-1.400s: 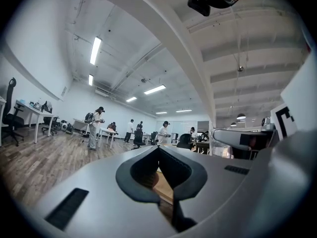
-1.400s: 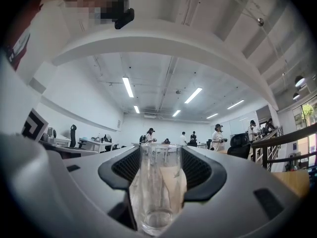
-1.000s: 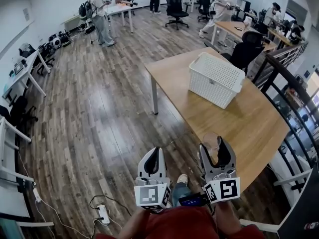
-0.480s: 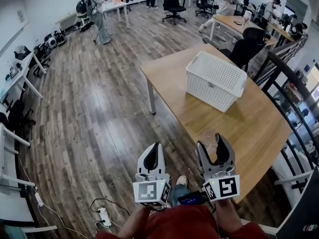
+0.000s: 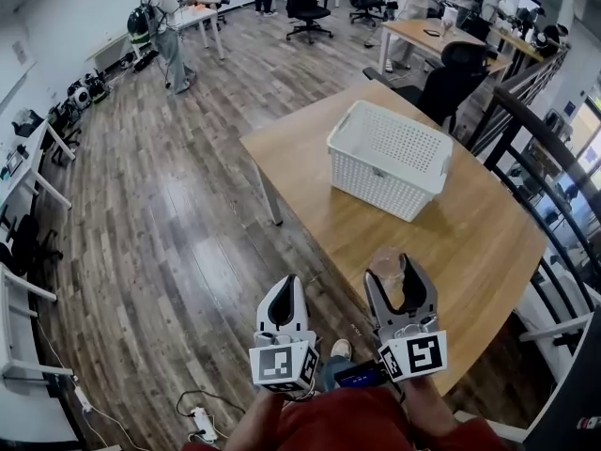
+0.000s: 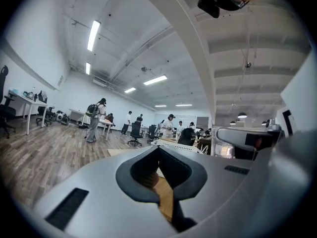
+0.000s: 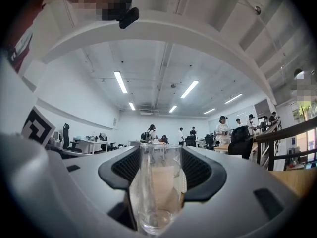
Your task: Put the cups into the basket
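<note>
Your right tool (image 5: 396, 275) was clamped on the clear glass cup (image 5: 388, 269). In the right gripper view the cup (image 7: 159, 187) stood upright between the two dark pads (image 7: 198, 175), its rim above them and its thick base low in the gap. It looked empty.

Your left tool (image 5: 285, 294) sat just beside the right one, on its left, with its jaws brought together and nothing between them. The left gripper view showed only a strip of wood through the small opening between the pads (image 6: 143, 170).

The white perforated plastic basket (image 5: 376, 184) stood ahead of the right tool and well apart from it, on the light wooden tabletop (image 5: 470, 242). It stood upright with its mouth open. From the head view the held cup appeared over the tabletop's near edge.
</note>
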`<action>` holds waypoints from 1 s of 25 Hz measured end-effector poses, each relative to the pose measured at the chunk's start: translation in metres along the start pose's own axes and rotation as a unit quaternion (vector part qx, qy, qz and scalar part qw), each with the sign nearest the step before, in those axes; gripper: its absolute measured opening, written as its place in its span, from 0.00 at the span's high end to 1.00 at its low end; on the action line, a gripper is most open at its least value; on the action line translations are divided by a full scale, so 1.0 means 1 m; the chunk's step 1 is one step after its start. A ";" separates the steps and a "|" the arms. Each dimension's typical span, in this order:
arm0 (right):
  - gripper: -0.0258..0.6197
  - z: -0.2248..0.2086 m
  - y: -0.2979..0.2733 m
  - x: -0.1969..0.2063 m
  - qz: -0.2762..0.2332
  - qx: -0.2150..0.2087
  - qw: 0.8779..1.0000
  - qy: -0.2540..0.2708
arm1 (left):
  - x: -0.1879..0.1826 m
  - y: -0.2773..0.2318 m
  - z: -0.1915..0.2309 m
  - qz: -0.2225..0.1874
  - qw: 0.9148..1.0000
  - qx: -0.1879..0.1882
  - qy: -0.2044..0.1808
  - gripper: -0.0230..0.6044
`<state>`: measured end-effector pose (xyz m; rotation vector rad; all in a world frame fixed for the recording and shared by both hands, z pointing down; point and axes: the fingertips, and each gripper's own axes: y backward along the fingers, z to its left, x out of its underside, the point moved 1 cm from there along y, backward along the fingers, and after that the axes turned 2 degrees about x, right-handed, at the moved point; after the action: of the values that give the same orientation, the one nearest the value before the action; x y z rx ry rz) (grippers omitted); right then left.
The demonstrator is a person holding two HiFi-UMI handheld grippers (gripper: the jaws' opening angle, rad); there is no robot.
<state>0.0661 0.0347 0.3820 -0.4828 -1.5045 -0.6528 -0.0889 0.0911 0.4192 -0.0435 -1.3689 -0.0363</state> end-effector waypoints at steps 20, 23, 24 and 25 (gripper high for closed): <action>0.55 -0.111 -0.058 0.004 -0.015 0.037 0.999 -0.012 | -0.001 -0.128 -0.043 0.009 0.999 0.030 0.021 0.95; 0.55 -0.118 -0.061 0.005 -0.016 0.040 0.999 -0.016 | -0.004 -0.135 -0.046 0.011 0.999 0.032 0.016 0.95; 0.55 -0.120 -0.062 0.006 -0.016 0.042 0.999 -0.016 | -0.005 -0.136 -0.047 0.011 0.999 0.035 0.014 0.95; 0.55 -0.121 -0.063 0.006 -0.016 0.044 0.999 -0.017 | -0.005 -0.138 -0.048 0.010 0.999 0.038 0.013 0.95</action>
<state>0.1153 -0.0930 0.3786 -0.4051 -1.5691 -0.6045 -0.0497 -0.0490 0.4055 0.0067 -1.3426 0.0328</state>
